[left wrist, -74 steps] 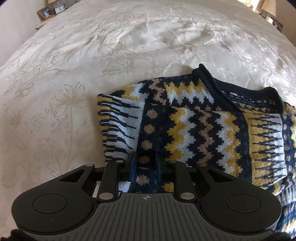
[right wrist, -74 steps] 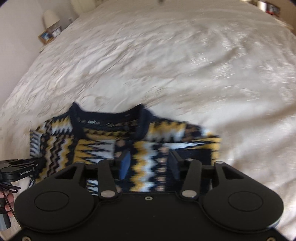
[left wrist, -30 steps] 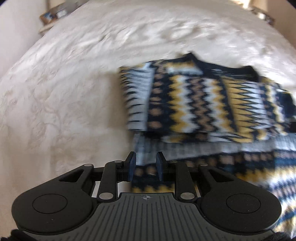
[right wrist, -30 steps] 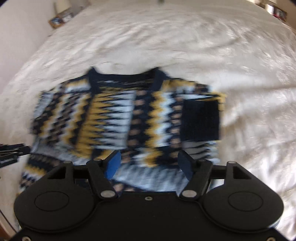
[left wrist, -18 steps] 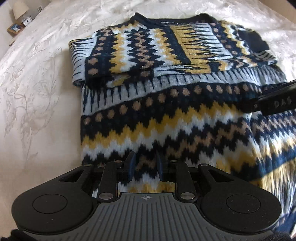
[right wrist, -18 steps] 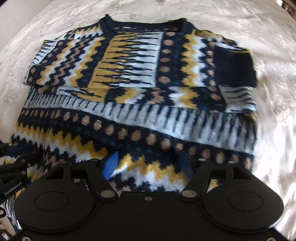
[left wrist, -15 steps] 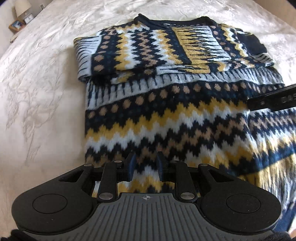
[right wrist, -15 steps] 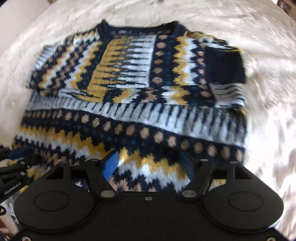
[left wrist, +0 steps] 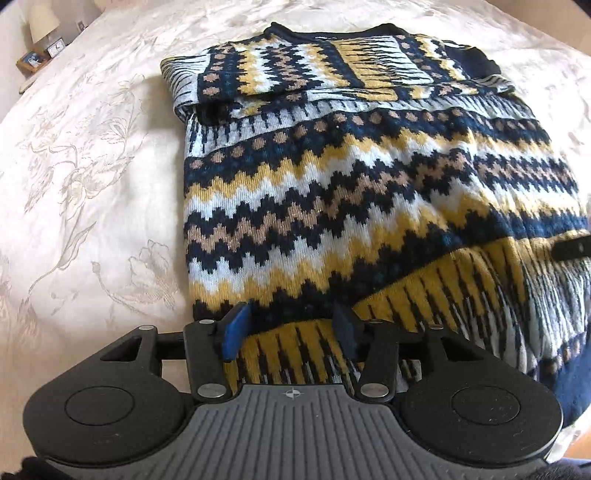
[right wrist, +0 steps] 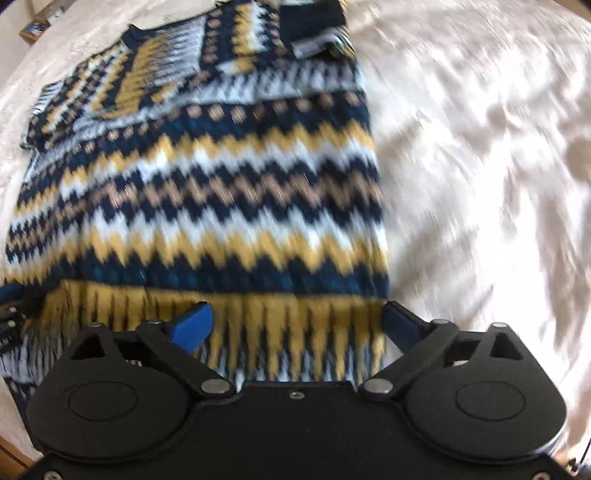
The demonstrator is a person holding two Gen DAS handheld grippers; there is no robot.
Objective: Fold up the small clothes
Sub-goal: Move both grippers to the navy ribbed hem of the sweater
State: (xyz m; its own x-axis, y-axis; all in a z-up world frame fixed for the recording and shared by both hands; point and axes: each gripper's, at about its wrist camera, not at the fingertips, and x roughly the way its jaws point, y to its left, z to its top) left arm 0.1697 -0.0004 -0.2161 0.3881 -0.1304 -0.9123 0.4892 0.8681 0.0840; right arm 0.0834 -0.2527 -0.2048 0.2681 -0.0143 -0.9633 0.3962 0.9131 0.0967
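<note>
Sweater count: one (left wrist: 332, 192), spread on the bed (left wrist: 92, 166) with both sleeves folded across its chest. We hold two tools over its hem; our left hand-held gripper (left wrist: 290, 326), narrow half a second ago, now gapes partway, and our right hand-held gripper (right wrist: 295, 325) spreads wider than before, gripping nothing.

You have a cream bedspread (left wrist: 92, 177) spread across the whole bed, satin-shiny, with a tone-on-tone pattern of flowers and stems woven in. At your far left, past the bed's edge, a lamp (left wrist: 43, 21) with a pale shade stands beside a small clock (left wrist: 56, 47) and a wooden-framed photo (left wrist: 31, 61). The photo frame (right wrist: 35, 28) also shows in your right view.
</note>
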